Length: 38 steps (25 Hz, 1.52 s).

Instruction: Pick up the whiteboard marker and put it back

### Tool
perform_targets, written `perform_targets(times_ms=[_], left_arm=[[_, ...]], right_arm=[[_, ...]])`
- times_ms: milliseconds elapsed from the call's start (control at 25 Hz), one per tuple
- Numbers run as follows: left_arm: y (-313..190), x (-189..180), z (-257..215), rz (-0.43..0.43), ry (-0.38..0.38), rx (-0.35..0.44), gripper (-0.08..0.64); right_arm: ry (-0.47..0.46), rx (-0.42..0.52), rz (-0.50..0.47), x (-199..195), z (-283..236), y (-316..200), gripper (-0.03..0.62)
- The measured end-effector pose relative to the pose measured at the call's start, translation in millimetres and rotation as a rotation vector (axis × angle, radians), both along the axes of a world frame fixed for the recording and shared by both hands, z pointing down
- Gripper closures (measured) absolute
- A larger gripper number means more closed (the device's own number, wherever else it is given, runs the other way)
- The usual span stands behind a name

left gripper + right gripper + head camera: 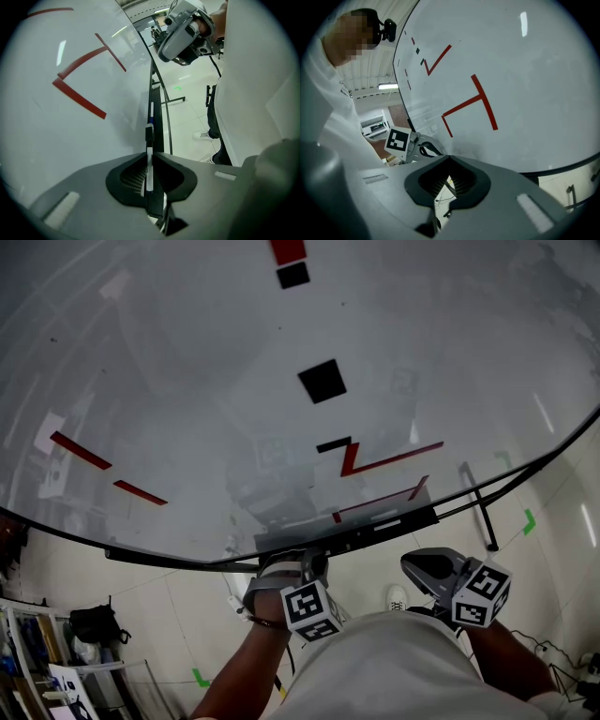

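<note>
Whiteboard marker (pixel 149 149): being pinched in the left gripper (pixel 149 161), pointing away along the jaws, dark cap end sticking out far past them.
Left jaws: pressing together on the white body of the marker, one jaw on each side.
Right jaws: resting almost together in the right gripper (pixel 449 180), holding nothing, only floor showing through the thin gap.
Place: hanging just over the tray (pixel 157 110) at the near, bottom edge of the whiteboard (pixel 70 140); touching the tray or not, too hard to tell.
Right gripper's spot: waiting well to the right of the left one, near the person's body, away from the tray.
Board: showing red tape lines (pixel 79 98) and black squares, none of them touching the marker.
How it is likely handling: looking light, thin and stiff, so needing only a soft squeeze; looking smooth and round, so probably sliding or rolling if let go carelessly.
Where to hold: gripping around the middle of the white body, as now, and keeping off the cap, which could pull free.
Next move, as a guess: lining it up along the tray, lowering it flat, then letting go slowly.
Watch out: maybe rolling off the narrow tray onto the floor.
</note>
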State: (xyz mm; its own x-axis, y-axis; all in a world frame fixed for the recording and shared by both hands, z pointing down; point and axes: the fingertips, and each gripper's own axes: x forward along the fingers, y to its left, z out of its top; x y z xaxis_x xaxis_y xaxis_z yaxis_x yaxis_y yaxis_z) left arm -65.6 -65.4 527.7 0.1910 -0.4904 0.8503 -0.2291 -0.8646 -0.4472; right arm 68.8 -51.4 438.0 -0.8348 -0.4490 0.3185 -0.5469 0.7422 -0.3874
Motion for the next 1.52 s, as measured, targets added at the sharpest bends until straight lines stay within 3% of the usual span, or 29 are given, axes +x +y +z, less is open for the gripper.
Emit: perform_targets(times_ms=[480, 1520], left_arm=[[-9.2, -4.9, 30.3, -0.01, -0.045, -0.034, 0.505], [-20.7, 2.0, 60.6, -0.015, -0.035, -0.077, 0.505]], right_arm=[[-0.002, 0.0, 0.026, 9.6, -0.9, -1.5, 0.591], [0.0, -0.018, 0.074, 28.6, 5.7, 2.3, 0.591]])
